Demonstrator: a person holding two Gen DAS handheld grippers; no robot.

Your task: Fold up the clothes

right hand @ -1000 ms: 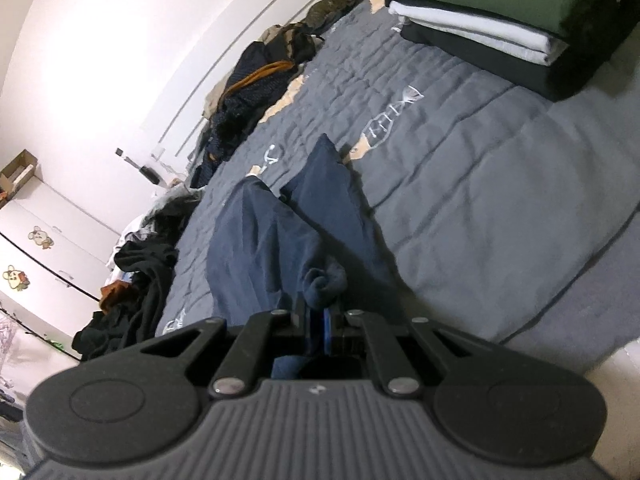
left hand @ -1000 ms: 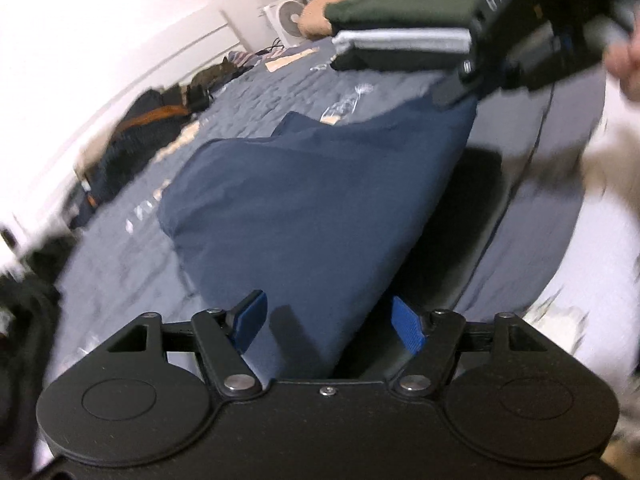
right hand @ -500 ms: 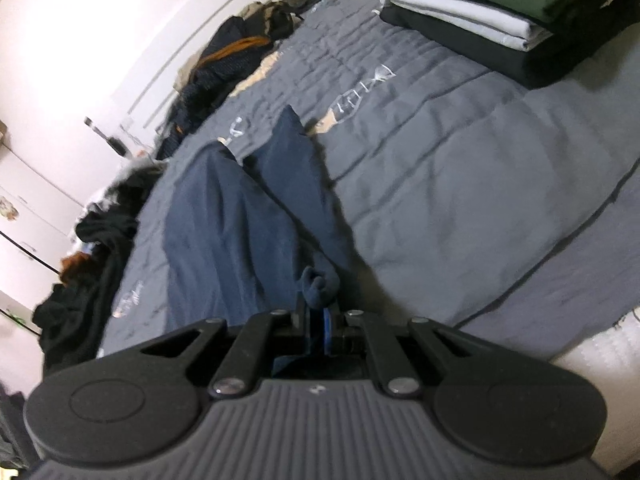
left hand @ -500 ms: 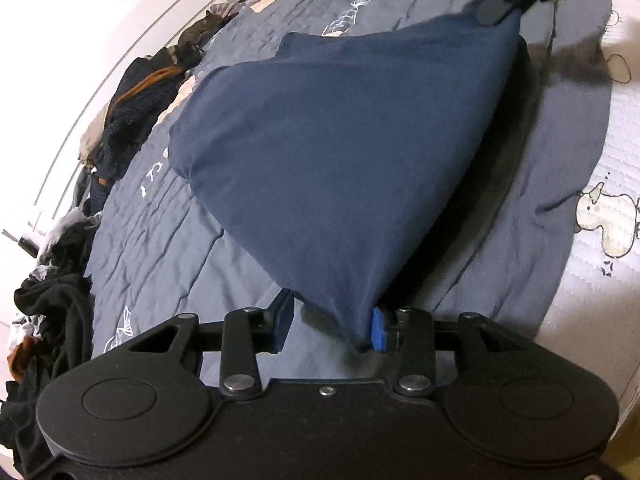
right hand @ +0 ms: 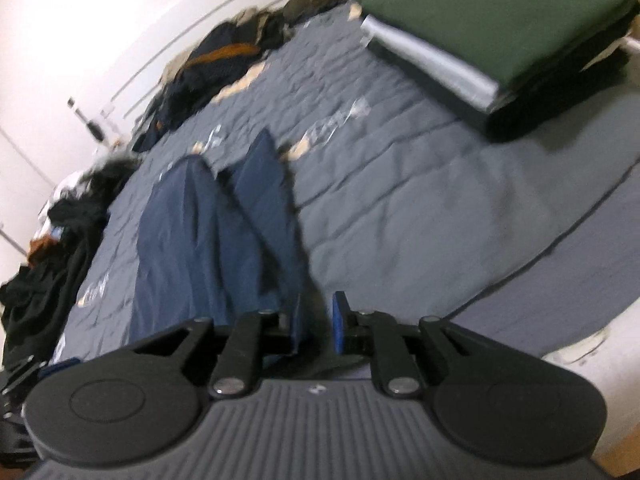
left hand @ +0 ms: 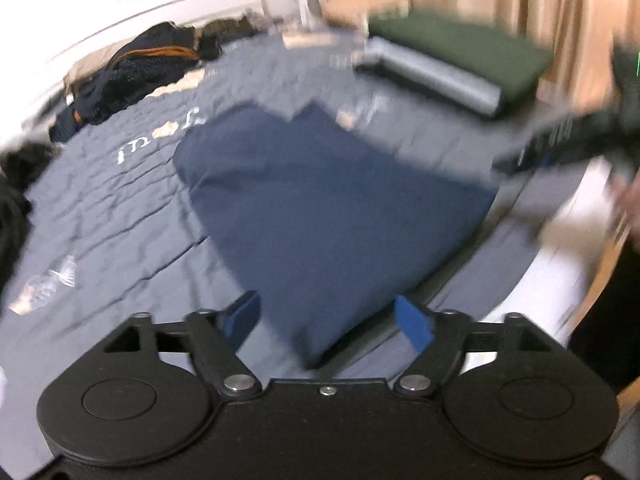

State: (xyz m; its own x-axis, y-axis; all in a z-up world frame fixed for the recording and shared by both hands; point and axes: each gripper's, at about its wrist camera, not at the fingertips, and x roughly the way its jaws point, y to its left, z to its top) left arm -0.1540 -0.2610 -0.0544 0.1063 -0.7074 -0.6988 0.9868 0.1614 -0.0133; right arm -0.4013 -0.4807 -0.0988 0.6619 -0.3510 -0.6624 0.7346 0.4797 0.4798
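Both views are smeared by motion, so fine detail is hard to make out, and the printed marks on the gray quilt (left hand: 120, 208) read only as pale blotches. In my left view my right gripper (left hand: 532, 156) is a dark streak at the right edge, and I cannot read its fingers there; the hand behind it is cut off by the frame. The navy garment (left hand: 332, 216) lies flat on the quilt, folded into a broad shape with one corner pointing toward me. That corner sits between the blue pads (left hand: 414, 322) of my left gripper (left hand: 328, 320), whose fingers stand wide apart and touch no cloth. In my right view the garment (right hand: 200, 240) runs away from me as two long panels, its near edge just at the left pad, partly hidden behind the finger; my right gripper (right hand: 318, 320) is parted with a clear gap and holds nothing. A stack of folded clothes (right hand: 492, 20), green on top, sits well apart at the far right, and a heap of dark clothes (right hand: 208, 68) lies along the far edge by the wall.
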